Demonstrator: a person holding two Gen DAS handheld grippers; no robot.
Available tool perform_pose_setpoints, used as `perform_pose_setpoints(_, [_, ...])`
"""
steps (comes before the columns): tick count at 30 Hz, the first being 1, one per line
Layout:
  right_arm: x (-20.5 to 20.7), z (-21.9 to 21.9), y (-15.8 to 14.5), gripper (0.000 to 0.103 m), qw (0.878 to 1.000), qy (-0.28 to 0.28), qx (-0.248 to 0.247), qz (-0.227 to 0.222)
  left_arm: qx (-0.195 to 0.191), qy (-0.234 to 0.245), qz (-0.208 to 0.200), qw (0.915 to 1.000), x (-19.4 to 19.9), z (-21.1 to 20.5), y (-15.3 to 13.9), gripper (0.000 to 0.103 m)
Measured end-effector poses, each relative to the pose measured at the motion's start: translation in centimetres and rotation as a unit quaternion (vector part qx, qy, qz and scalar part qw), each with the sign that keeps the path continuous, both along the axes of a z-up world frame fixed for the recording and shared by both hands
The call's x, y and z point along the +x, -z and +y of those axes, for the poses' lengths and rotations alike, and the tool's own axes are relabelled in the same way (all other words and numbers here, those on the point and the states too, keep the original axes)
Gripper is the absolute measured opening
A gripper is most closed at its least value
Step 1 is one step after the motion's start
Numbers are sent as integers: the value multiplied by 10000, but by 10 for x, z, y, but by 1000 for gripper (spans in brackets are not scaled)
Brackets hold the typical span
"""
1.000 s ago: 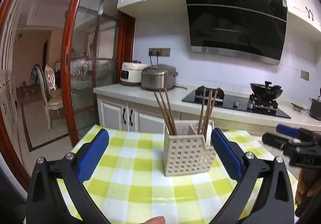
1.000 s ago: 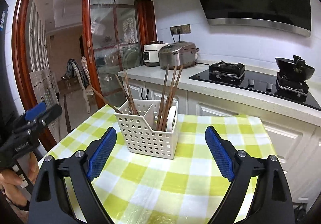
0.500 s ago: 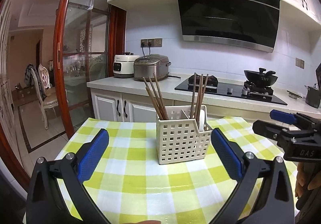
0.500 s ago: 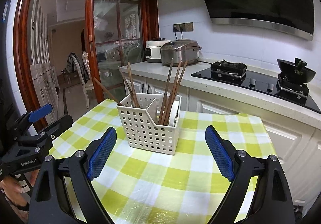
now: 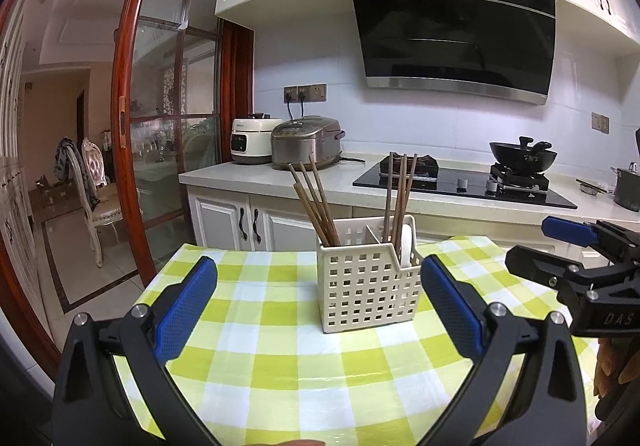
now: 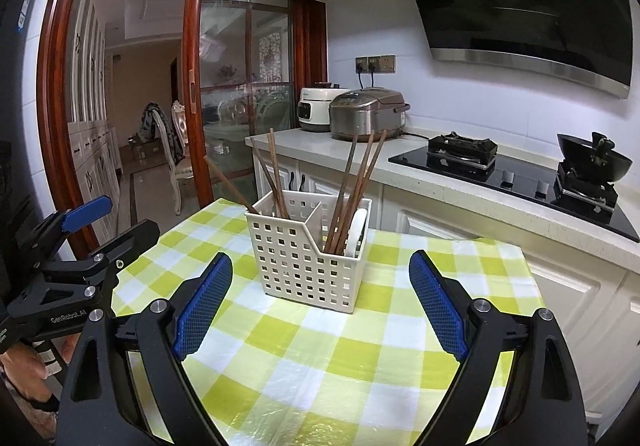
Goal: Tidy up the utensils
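A cream perforated utensil basket (image 5: 366,288) (image 6: 306,260) with two compartments stands on the green-checked table (image 5: 280,358). Brown chopsticks (image 5: 316,202) lean in its left compartment; more chopsticks (image 5: 396,198) and a white spoon (image 5: 406,246) stand in the right one. My left gripper (image 5: 318,304) is open and empty, held in front of the basket. My right gripper (image 6: 320,302) is also open and empty, facing the basket from the right side. Each gripper shows in the other's view, the right one (image 5: 576,266) and the left one (image 6: 80,246).
Behind the table runs a counter (image 5: 256,176) with two rice cookers (image 5: 306,142), a gas hob (image 5: 460,182) and a wok (image 5: 522,158). A glass sliding door with a red frame (image 5: 124,126) stands to the left. The table edge (image 6: 532,286) drops off at right.
Both grippers have drawn back and lifted slightly, so the basket looks a little farther and lower. Both stay open and empty. The basket has not moved.
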State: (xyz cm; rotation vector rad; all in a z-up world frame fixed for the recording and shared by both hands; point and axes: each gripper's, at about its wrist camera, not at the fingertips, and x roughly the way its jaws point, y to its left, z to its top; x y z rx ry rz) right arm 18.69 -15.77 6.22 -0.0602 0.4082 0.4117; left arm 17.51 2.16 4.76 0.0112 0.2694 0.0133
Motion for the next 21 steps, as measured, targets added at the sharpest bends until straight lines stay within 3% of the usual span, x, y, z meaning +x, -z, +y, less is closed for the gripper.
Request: perform_pose_setpoints(21, [0,0,2,84,10000,24,40,41,66,46,47,10000,0,-4,0,99])
